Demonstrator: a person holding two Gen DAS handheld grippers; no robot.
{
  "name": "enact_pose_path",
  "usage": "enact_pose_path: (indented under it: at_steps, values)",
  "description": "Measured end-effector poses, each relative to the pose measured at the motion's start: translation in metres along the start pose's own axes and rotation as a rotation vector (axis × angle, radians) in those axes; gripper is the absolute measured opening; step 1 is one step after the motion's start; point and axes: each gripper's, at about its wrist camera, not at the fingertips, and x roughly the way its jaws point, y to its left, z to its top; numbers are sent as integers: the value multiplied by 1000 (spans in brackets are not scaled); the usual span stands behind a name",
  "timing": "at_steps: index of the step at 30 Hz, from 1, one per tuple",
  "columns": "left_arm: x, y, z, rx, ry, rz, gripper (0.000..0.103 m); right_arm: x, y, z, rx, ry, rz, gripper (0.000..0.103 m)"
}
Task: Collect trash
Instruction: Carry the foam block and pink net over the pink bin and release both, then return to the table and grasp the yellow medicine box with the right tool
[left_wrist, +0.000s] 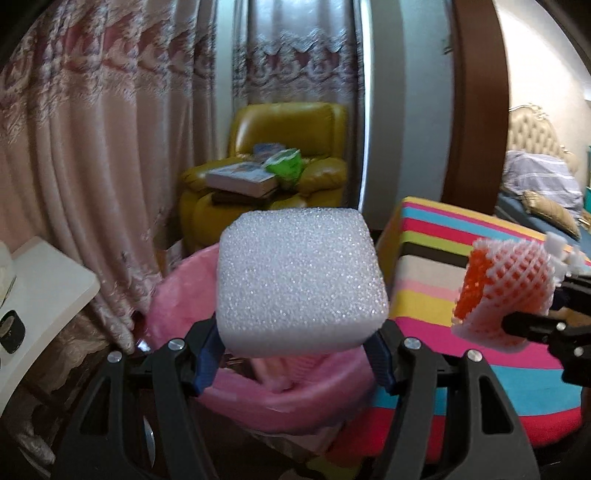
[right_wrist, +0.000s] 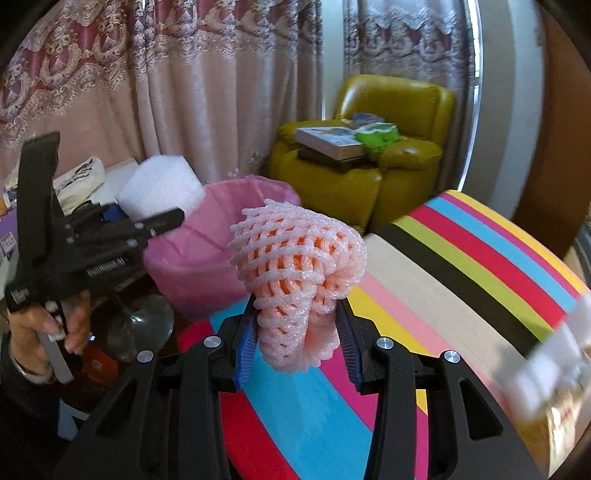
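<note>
Foam fills the middle of the left wrist view: a white foam block (left_wrist: 301, 280) clamped between the blue pads of the left gripper (left_wrist: 295, 354), held just over the pink bin (left_wrist: 177, 295) at lower centre. In the right wrist view, low in the centre, the right gripper (right_wrist: 295, 347) is clamped on a pink foam fruit net (right_wrist: 295, 273) above the striped cushion (right_wrist: 461, 266). At the left of that frame a hand (right_wrist: 55, 325) grips the other tool. Farther back stands a yellow armchair (left_wrist: 284, 162) with books (left_wrist: 240, 181) and a green bag (left_wrist: 286, 164) on its seat, and patterned curtains (left_wrist: 92, 129) hang behind.
</note>
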Motion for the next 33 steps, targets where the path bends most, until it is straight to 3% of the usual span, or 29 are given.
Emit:
enact_pose_path:
  at_steps: [7,12,13,14,15,16,21,26,29,33]
  values:
    - [26,36,-3,-91,57,13,64,44,29,48,-32,7,22,41]
    - [32,61,-8,-174,62,16,65,68,38,77,-16,-14,58,50]
    - [33,61,-9,-182,64,21,68,73,38,81,-12,-19,76,61]
    - [33,64,-9,-193,63,30,79,75,36,84,-7,-24,84,74]
    - [31,69,-12,-215,47,44,86,75,34,86,7,-41,82,76]
    - [28,70,-14,-229,33,48,87,74,30,87,24,-46,90,77]
    - [18,71,-25,-251,12,38,93,52,11,74,55,-78,95,77]
    - [8,49,-31,-226,-3,32,98,12,-10,39,36,-101,7,77]
    - [4,27,-31,-200,-4,-7,98,-11,-26,15,31,-97,-65,77]
    - [-2,-32,-36,-94,26,-121,98,-41,-50,-18,71,-90,-142,79]
